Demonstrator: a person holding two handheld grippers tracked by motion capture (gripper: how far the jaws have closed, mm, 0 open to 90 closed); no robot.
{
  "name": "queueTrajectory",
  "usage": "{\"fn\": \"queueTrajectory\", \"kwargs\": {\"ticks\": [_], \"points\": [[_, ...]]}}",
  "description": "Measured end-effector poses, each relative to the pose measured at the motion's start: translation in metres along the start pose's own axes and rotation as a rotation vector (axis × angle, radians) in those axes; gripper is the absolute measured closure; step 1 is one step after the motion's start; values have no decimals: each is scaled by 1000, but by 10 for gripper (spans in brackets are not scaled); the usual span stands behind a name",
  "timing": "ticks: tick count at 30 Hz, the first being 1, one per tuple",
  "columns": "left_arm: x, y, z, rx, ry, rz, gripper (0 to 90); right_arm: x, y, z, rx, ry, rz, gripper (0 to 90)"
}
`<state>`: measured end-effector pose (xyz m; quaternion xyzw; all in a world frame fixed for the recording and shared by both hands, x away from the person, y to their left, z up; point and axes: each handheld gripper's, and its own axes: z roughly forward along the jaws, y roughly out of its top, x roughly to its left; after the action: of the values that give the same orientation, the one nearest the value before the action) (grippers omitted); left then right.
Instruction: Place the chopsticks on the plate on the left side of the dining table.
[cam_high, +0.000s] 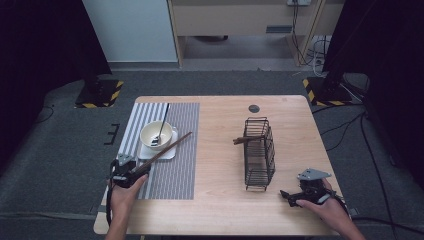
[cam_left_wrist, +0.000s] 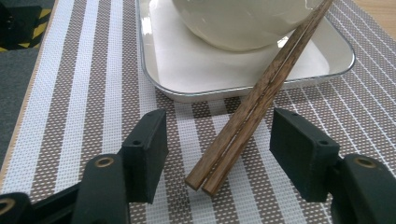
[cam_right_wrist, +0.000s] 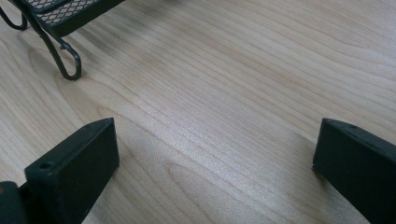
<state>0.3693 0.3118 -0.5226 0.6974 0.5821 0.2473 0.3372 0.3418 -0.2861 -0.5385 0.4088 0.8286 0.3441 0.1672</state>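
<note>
Fingers (cam_left_wrist: 144, 144) of the left gripper (cam_left_wrist: 224, 154) stand apart on either side of the near ends of the chopsticks (cam_left_wrist: 252, 112), with a clear gap at each pad; nothing is gripped. No earlier stage is figured. The pair lies together, near ends on the striped placemat (cam_left_wrist: 84, 93), shafts rising across the rim of the white tray (cam_left_wrist: 196, 93) and leaning against the bowl (cam_left_wrist: 233, 23).

Handling, as judged: wooden chopsticks are light, stiff and narrow, and two smooth sticks tend to roll or scissor apart under a pinch. The best hold looks to be just above the near tips, across both sticks at once, where they lie side by side.

Containers: the bowl (cam_high: 156, 135) sits on the tray and holds a dark-handled utensil (cam_high: 163, 122), its handle pointing away toward the far edge. A black wire basket (cam_high: 260, 152) lies on its side mid-table with brown sticks (cam_high: 247, 140) protruding from it; its further contents cannot be made out.

Right gripper (cam_right_wrist: 215, 158): jaws wide, empty, resting low over bare table (cam_right_wrist: 224, 84) near the basket's foot (cam_right_wrist: 65, 60).
</note>
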Motion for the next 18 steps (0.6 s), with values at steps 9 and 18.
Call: {"fn": "queueTrajectory", "kwargs": {"ticks": [9, 18], "points": [[1, 2, 2, 6, 19, 0, 381, 0, 0, 0, 0, 0, 0, 2], [4, 5, 4, 7, 49, -2, 371, 0, 0, 0, 0, 0, 0, 2]]}}
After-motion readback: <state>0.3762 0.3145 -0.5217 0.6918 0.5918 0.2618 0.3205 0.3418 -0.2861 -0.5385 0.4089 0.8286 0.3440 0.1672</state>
